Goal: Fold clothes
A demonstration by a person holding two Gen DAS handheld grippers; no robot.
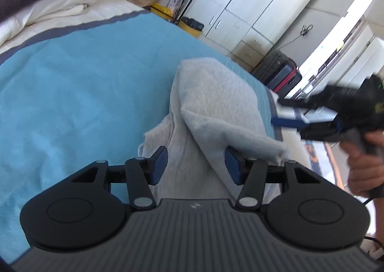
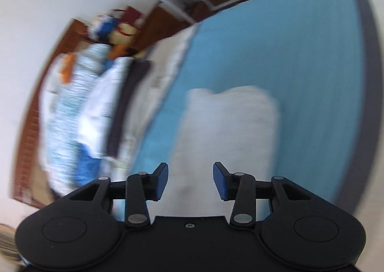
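Left wrist view: we see a grey garment (image 1: 216, 109) folded on the blue blanket (image 1: 72, 85).
Our left gripper (image 1: 196, 164) hovers above its lower end, jaws apart, nothing gripped. At right, a hand (image 1: 364, 164) holds the right gripper (image 2: 190, 180), whose jaws likewise stand apart over the blurred cloth.
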